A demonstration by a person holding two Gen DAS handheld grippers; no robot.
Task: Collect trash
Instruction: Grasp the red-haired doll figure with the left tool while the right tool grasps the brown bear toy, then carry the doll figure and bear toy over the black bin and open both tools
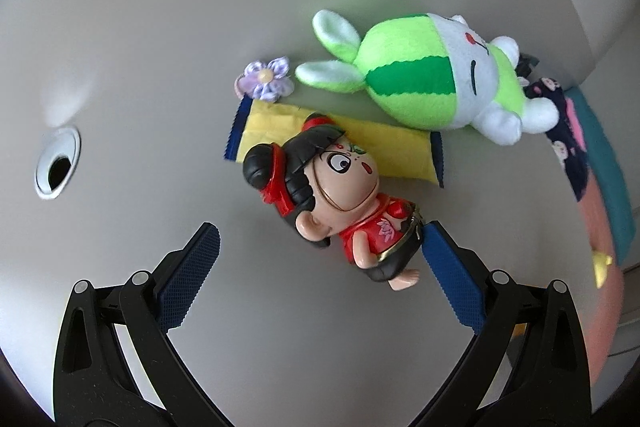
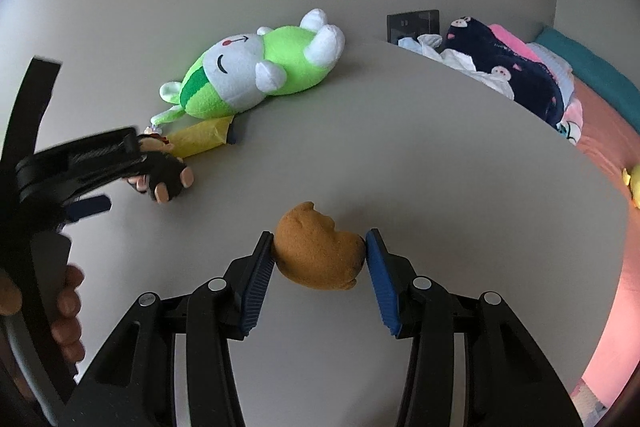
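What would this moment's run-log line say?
right gripper: shut on brown plush toy | left gripper: open beside doll figurine | table: green bunny plush, yellow wrapper

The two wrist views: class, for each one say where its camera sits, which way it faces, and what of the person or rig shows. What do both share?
Left wrist: on the left gripper, facing down at the doll, jaws apart.
Right wrist: on the right gripper, pads pressing an orange plush; the other gripper and fingers show left.
Shared: green plush, yellow packet.

A pale grey table (image 2: 400, 147) stands beside a pink-covered bed (image 2: 608, 147).
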